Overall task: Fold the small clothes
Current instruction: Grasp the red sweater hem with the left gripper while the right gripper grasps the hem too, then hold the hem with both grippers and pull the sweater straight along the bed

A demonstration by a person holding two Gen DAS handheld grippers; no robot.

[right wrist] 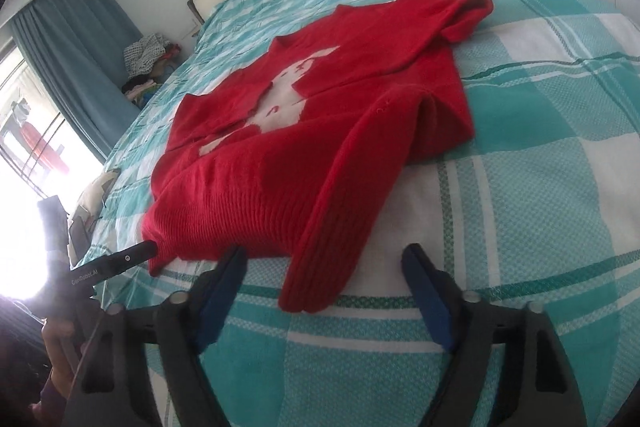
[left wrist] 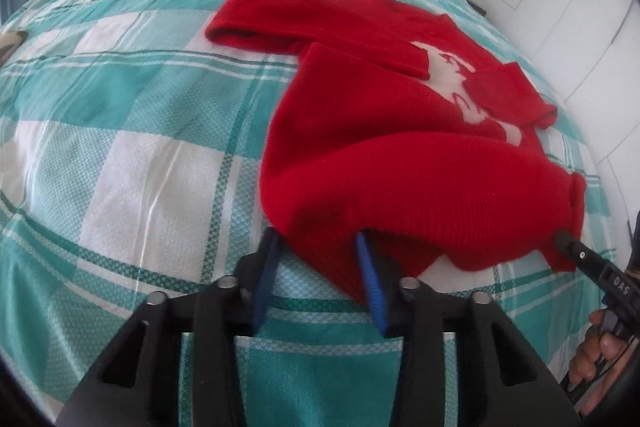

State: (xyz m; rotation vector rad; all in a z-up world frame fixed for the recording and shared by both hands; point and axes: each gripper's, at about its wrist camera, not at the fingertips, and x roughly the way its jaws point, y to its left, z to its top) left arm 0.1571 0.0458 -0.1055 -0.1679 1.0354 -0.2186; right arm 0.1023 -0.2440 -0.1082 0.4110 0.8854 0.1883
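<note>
The left gripper (left wrist: 316,247) pinches the near hem of the red sweater (left wrist: 384,131) between its blue pads (left wrist: 370,279). The right gripper (right wrist: 324,267) has its jaws apart around the other hem corner, not squeezing it. Beyond both, the sweater lies on the checked bedspread (left wrist: 120,131).

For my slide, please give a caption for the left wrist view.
Left tool at the hem of a red sweater on a checked bedspread.

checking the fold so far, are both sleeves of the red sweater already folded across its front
Yes, in the right wrist view both sleeves lie folded over the red sweater, partly covering its white animal motif.
</note>
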